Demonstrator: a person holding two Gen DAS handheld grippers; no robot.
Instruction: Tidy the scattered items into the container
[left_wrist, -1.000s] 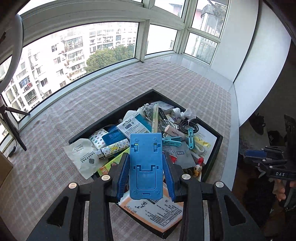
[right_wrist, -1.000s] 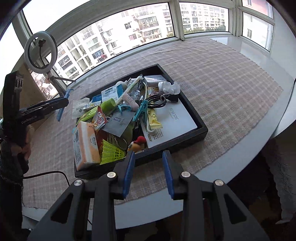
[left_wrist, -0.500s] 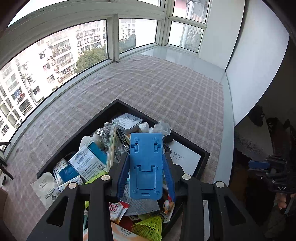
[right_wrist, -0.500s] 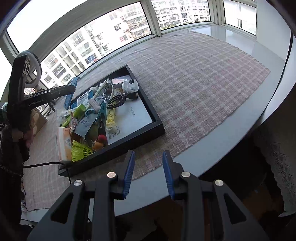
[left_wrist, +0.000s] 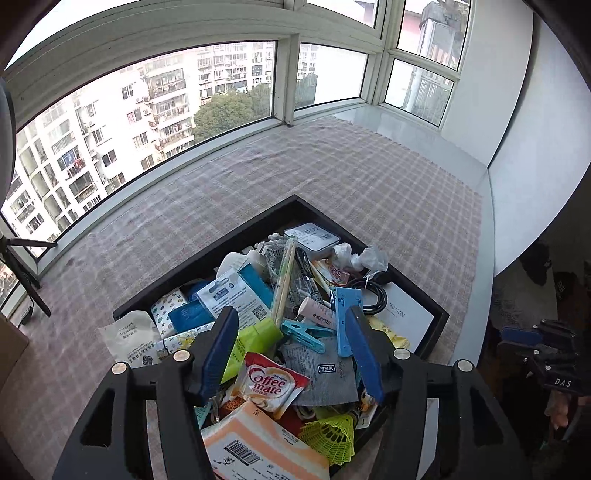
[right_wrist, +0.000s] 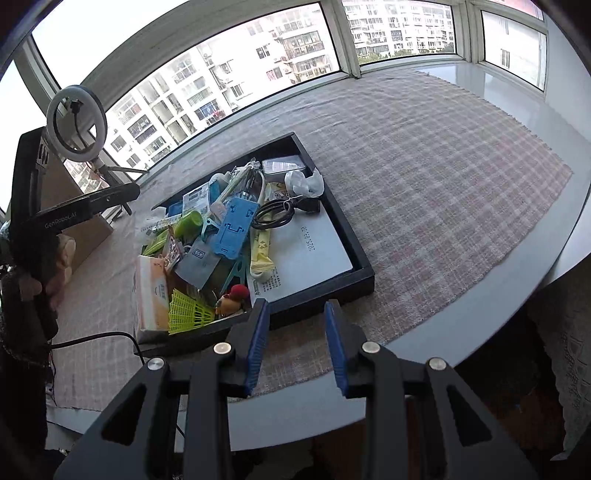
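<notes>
Left claw (left_wrist: 291, 354) — jaws opening, pinching nothing — hangs over the black tray (right_wrist: 347, 225); the blue phone stand (right_wrist: 234, 230) lies just ahead, long axis pointing away. Right claw (right_wrist: 295, 347), part-spread and empty, sits well back.

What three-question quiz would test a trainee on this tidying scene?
1. Where does the blue plastic phone stand lie?
A. on the checked cloth
B. in the black rectangular tray
C. on the window sill
2. True or false: the right gripper has nothing between its fingers.
3. Which two words are printed on the red-and-white sachet?

Key: 1 B; 2 true; 3 Coffee mate.
</notes>
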